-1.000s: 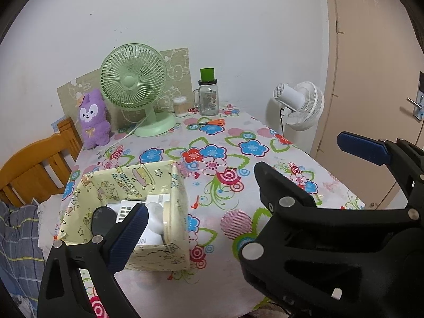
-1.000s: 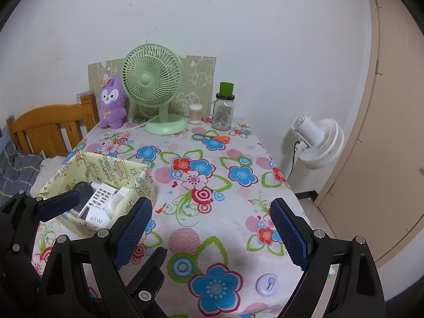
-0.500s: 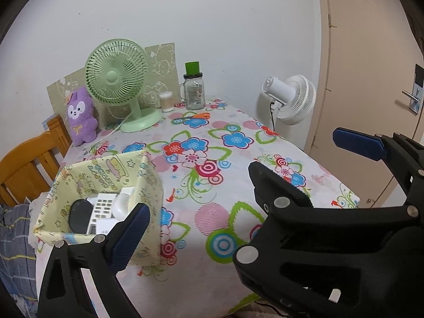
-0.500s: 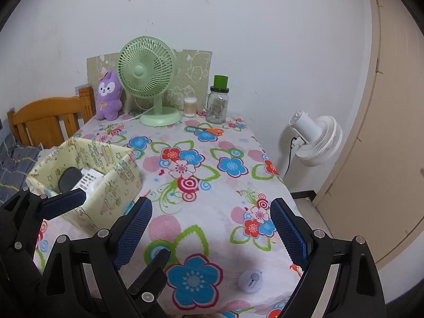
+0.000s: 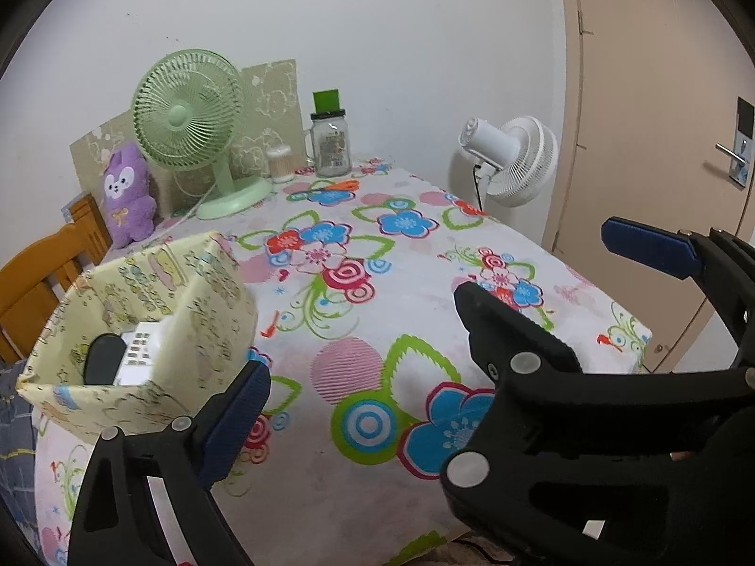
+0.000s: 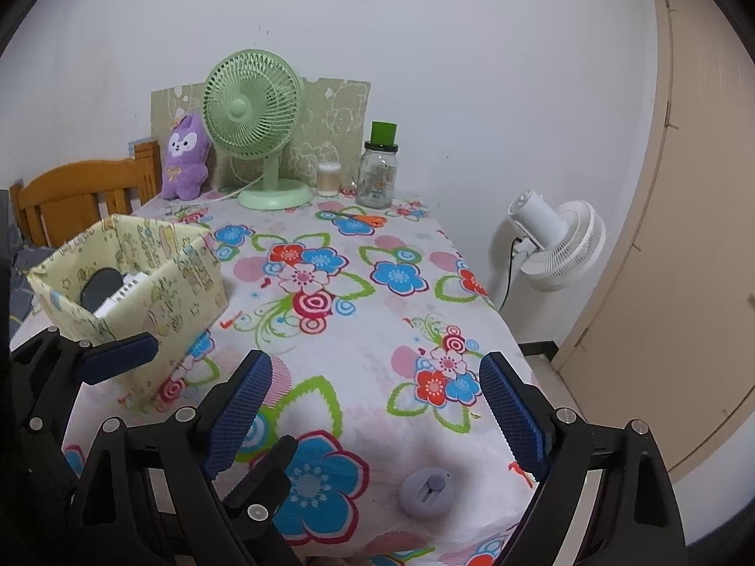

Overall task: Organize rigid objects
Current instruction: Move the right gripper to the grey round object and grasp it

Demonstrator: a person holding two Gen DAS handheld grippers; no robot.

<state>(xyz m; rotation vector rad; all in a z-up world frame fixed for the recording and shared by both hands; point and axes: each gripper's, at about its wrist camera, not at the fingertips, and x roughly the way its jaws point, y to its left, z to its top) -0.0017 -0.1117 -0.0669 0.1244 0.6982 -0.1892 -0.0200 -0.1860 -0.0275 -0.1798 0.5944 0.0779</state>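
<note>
While the patterned box (image 6: pixel 141 278) at ten o'clock is already holding several items, the right gripper (image 6: pixel 377 405), jaws wide apart and empty, is hovering over the small round lilac object (image 6: pixel 427 490) at six o'clock; lowering and closing probably comes next.

Holds the left gripper (image 5: pixel 377 377) angled downward, jaws spread wide, nothing pressed between the blue pads (image 5: pixel 236 417). Carries the right gripper (image 6: pixel 375 363) just beside it on the right, likewise tilted downward and gaping wide, with nothing gripped. Keeps the two so close side by side that their black fingers overlap in both wrist views.
</note>
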